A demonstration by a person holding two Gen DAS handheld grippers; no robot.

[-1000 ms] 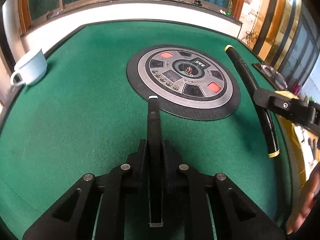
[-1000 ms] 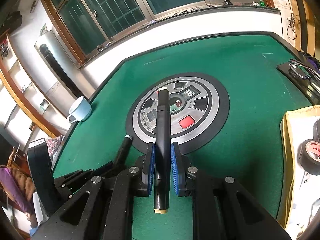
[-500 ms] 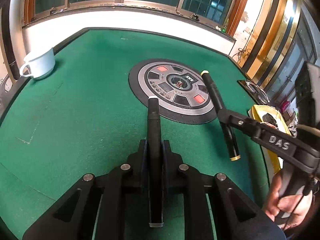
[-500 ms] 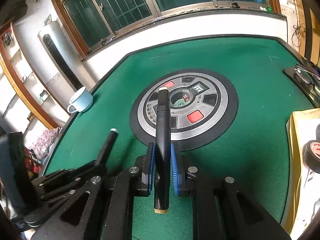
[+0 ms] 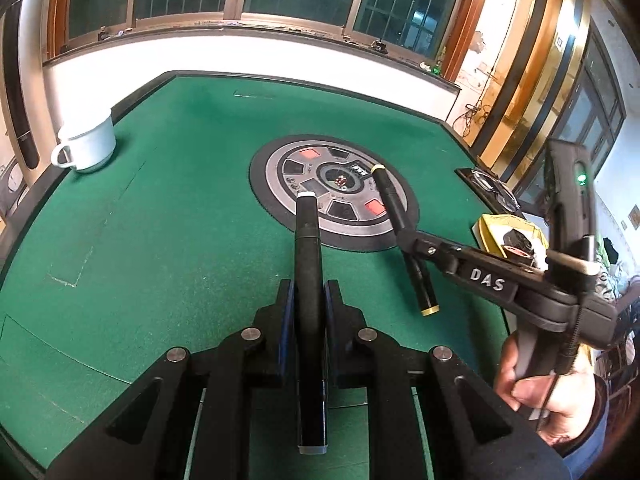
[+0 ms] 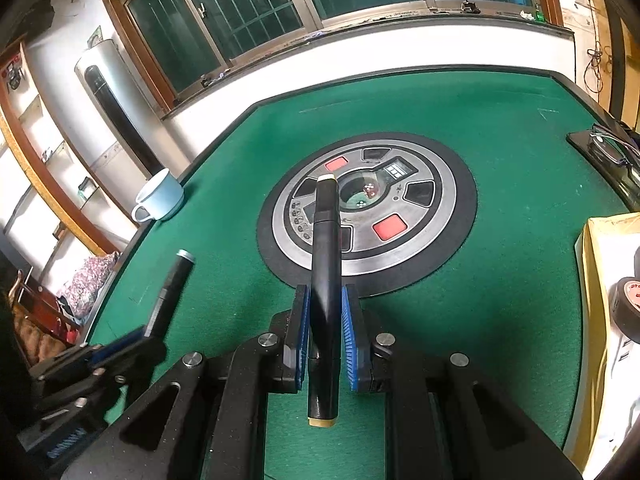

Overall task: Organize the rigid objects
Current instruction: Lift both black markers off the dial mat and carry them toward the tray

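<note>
Left gripper (image 5: 307,300) is clamping a black marker with grey end caps (image 5: 307,264), jaws tight on its barrel. Right gripper (image 6: 326,320) is clamping a black marker with yellow end caps (image 6: 326,276). Both are hanging above the green tabletop (image 5: 160,220), near its central round control panel (image 6: 420,248). White mug (image 5: 90,148) is sitting at the left edge.

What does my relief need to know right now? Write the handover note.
Left gripper: shut on the grey-capped marker, held above the felt.
Right gripper: shut on the yellow-capped marker, also held in the air.
Table: cup at the far left edge, glasses on a tray at the right, tape roll on the yellow box.
Done: both markers picked up.
Left: set each down; the frames show no marked spot for them.
</note>
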